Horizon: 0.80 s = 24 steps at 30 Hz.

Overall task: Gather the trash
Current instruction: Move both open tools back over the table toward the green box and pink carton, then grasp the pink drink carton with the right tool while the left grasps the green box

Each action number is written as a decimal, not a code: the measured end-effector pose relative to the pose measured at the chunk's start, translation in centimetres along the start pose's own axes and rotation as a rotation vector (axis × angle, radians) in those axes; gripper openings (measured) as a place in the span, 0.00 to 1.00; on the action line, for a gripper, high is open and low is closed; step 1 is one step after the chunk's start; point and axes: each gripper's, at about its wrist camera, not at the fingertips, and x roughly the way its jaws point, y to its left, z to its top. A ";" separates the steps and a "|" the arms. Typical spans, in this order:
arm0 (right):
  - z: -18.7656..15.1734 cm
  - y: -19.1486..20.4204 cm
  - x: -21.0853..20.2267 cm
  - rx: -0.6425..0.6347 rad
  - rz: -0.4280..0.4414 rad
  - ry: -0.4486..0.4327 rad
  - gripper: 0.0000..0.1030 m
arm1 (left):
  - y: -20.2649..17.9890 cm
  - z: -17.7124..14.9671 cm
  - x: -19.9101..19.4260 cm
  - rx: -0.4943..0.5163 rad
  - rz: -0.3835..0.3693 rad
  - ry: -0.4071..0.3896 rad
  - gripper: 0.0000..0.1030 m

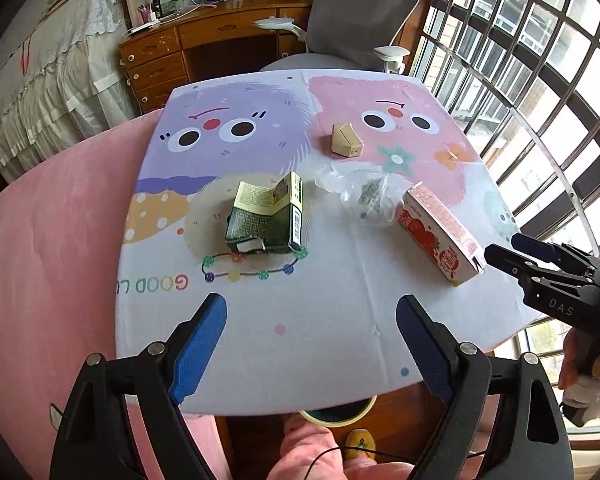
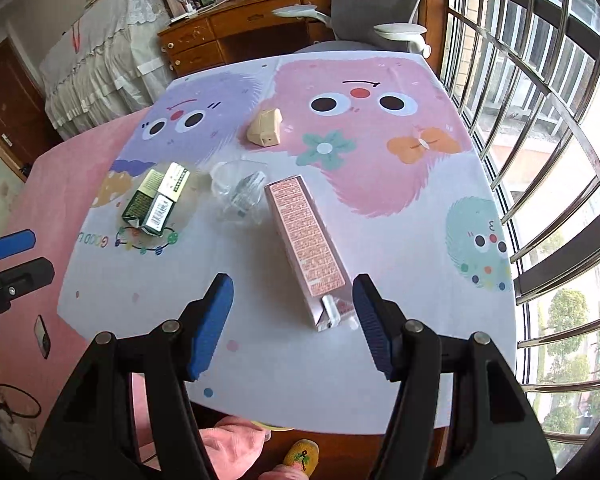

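Right now both grippers hover low over the near table edge, jaws spread: the right gripper (image 2: 292,320) straddles the pink carton's (image 2: 306,240) near end, the left gripper (image 1: 310,348) faces the green box (image 1: 266,220).

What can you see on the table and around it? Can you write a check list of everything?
Surface: table under a cartoon monster cloth, lying flat.
Job's things: green box with its lid open; pink carton lying on its side; clear plastic wrapper between them, touching the carton; small beige box farther back, apart from the others.
Clutter: nothing seen.
Grippers: left gripper open, empty, above the near edge; right gripper open, its fingers either side of the carton's near end, not closed on it.
Cables: thin black cable below the table edge.
Surroundings: grey chair, wooden desk, barred window, pink cover.
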 end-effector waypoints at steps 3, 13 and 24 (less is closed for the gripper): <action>2.0 -0.4 3.5 0.013 -0.034 0.039 0.57 | 0.2 3.9 4.6 0.047 0.035 0.039 0.86; 3.9 0.3 10.1 -0.010 -0.102 0.126 0.55 | -0.8 9.5 18.1 0.136 0.128 0.176 0.78; 3.2 0.9 11.8 -0.026 -0.099 0.151 0.42 | 0.8 9.2 22.0 0.152 0.169 0.243 0.38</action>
